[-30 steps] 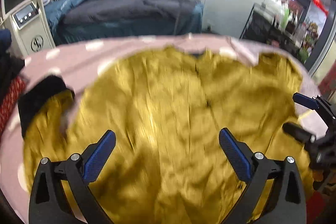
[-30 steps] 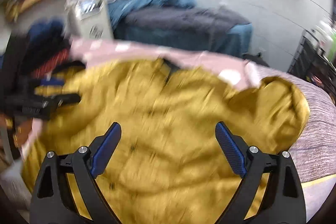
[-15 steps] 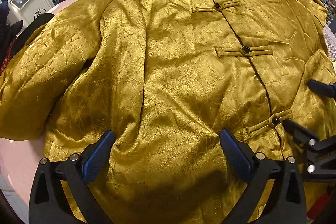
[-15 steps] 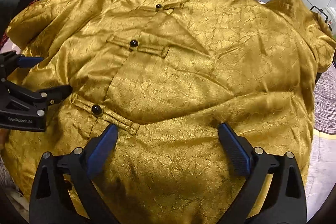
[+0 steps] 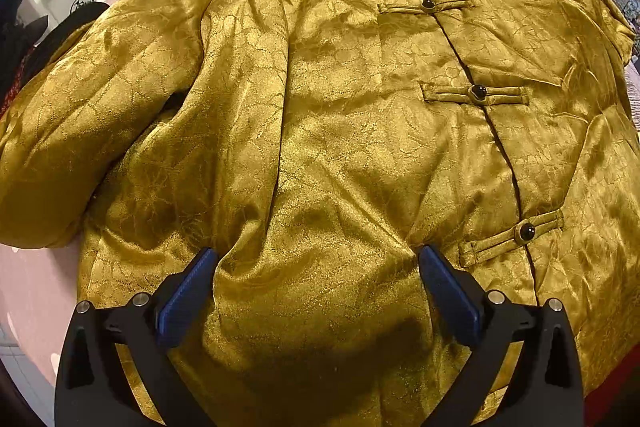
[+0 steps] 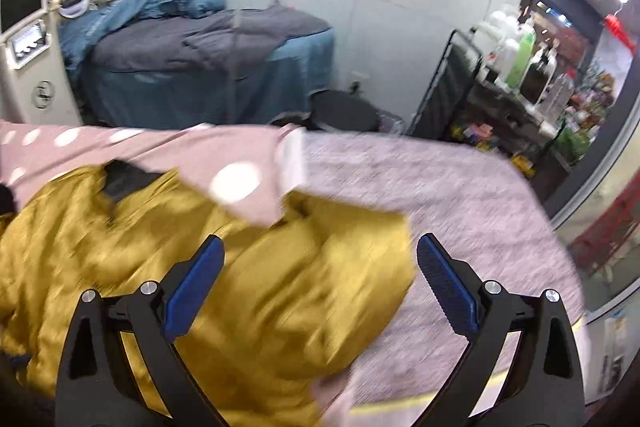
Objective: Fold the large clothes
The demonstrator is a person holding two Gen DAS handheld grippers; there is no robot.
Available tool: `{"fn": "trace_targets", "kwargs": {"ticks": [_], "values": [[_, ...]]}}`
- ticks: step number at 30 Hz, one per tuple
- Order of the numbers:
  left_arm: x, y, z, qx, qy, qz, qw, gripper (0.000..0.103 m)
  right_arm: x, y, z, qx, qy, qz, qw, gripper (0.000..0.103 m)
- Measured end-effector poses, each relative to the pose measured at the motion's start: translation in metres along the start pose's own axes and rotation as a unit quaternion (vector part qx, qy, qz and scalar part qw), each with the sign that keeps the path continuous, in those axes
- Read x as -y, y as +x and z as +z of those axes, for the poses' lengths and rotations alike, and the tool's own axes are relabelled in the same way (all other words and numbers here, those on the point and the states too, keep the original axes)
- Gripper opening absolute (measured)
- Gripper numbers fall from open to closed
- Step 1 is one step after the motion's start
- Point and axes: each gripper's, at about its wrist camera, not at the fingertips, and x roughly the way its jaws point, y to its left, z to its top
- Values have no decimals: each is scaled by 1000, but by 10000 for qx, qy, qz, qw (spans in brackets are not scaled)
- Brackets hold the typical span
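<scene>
The gold brocade jacket (image 5: 340, 147) is spread buttoned, face up, on the pink bed (image 6: 440, 187); no fold is seen yet. Left tongs (image 5: 318, 279) and right tongs (image 6: 320, 267) are held wide, empty.

Left claw (image 5: 316, 291) points steeply down, blue pads spread wide — nothing clamped. Right claw (image 6: 318, 283) angles lower-forward, jaws fully apart — empty.

The right wrist view smears the gold jacket (image 6: 248, 291); its hem runs off-frame.
</scene>
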Motion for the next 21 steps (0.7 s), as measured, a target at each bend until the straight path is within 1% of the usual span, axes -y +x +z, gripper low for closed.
{"fn": "trace_targets", "kwargs": {"ticks": [1,3,6,7,8,10,11,12,13,14,15,16,18,19,20,21], "values": [[1,2,1,-26,-2,-2,10000,98,0,12,16,-125,-177,-116,9997,96],[1,5,7,-44,-15,-21,10000,98,-5,27,35,-284,-473,-235,9982,96],[0,7,9,-35,-23,-50,10000,98,-28,61,58,-611,-1160,-522,9900,96],[0,8,11,-31,-25,-48,10000,98,-38,77,60,-790,-1456,-607,9843,96],[0,10,14,-32,-31,-44,10000,98,-41,87,59,-963,-1620,-662,9798,95],[-4,11,19,-46,-56,-46,10000,98,-47,115,52,-1425,-1877,-721,9692,89],[-4,12,20,-55,-68,-48,10000,98,-51,133,42,-1754,-1995,-751,9611,77],[-5,12,21,-64,-75,-51,9999,98,-51,141,32,-1954,-2075,-817,9550,56],[-5,12,21,-71,-75,-58,9999,98,-51,152,20,-2177,-2144,-866,9482,45],[-6,12,21,-71,-74,-63,9999,98,-48,155,10,-2306,-2078,-753,9476,29],[-7,11,21,-66,-71,-67,9999,98,-44,156,5,-2349,-1941,-634,9503,22],[-7,12,21,-56,-70,-67,9999,98,-40,154,2,-2289,-1785,-577,9552,19],[-7,13,22,-43,-88,-51,9999,98,-19,133,8,-1855,-1189,-460,9743,12],[-7,13,22,-42,-96,-43,9999,98,-6,121,13,-1639,-832,-407,9821,11],[-6,13,22,-40,-103,-37,9999,98,16,102,19,-1341,-225,-181,9905,10],[-7,13,23,-36,-102,-38,9999,98,40,83,24,-1046,376,142,9937,9]]}}
